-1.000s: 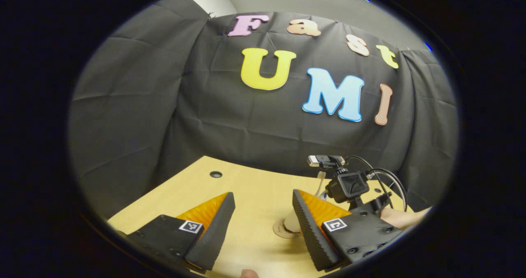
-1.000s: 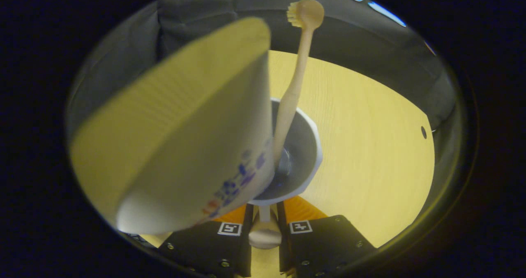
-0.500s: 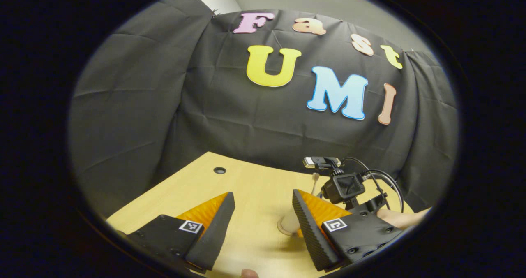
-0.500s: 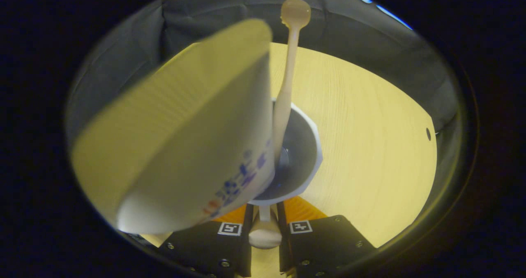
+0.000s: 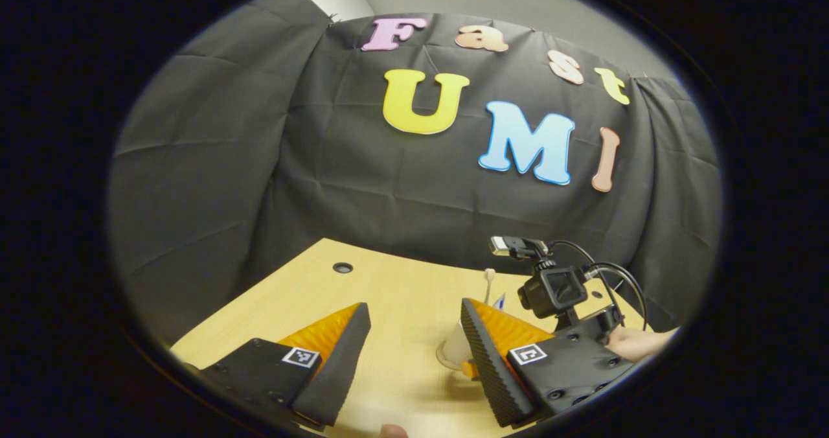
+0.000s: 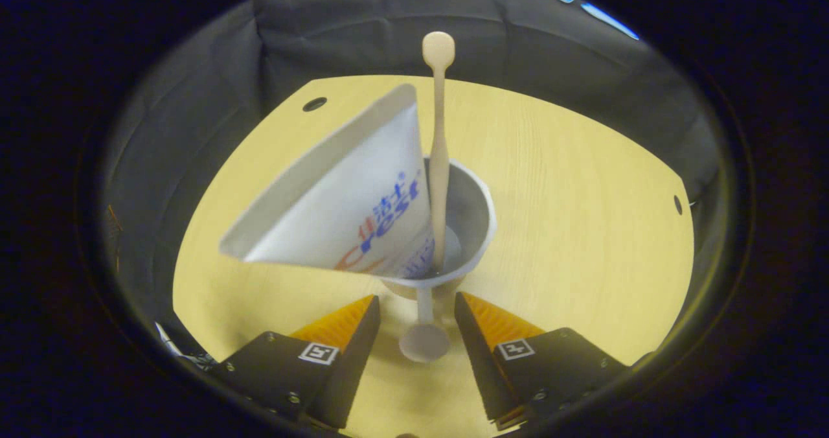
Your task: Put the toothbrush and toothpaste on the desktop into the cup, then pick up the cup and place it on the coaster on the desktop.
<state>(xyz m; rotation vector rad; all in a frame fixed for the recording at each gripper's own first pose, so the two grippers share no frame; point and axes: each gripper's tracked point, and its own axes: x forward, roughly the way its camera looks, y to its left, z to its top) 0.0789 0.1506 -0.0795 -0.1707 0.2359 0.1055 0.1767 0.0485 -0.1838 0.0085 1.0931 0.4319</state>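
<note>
The right gripper (image 6: 414, 315), whose jaws had been clamped on the cup's (image 6: 476, 230) handle (image 6: 424, 341), spread its jaws wide and drew back from it. The cup, with toothpaste (image 6: 350, 205) and toothbrush (image 6: 439, 153) inside, went from close and blurred to farther off and sharp, showing more of the surface (image 6: 583, 230).

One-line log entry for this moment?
right claw: open, straddling handle | cup: holds toothbrush, toothpaste | left claw: open, idle
</note>
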